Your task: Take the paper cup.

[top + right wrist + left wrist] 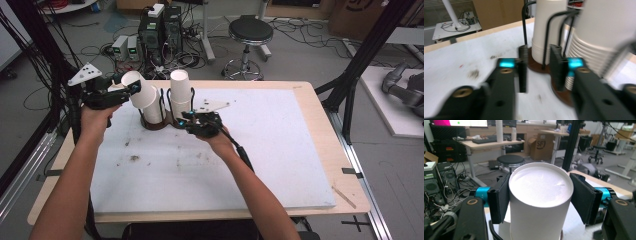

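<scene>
The left gripper [131, 90] pinches one paper cup [140, 92] by its sides, upside down and tilted, at the top of the left stack [152, 110] in the wire holder [162, 122]. In the left gripper view the jaws press on both sides of the cup [540, 195], whose closed bottom faces the camera. The step in hand looks like peeling this cup off the stack: it sits askew, partly lifted clear.

The right gripper [186, 120] hovers low by the holder's base, just in front of the right stack [181, 92]. Its jaws are spread with nothing between them; the right gripper view shows the holder [541, 67] beyond the gap, near but not gripped.

The next move probably calls for lifting the cup free while the holder stays put, so the right gripper may need to steady the base or a wire.

Readable writing is scarce: a cardboard box [541, 145] behind the table [320, 150] bears "SF". The cups look plain.
</scene>
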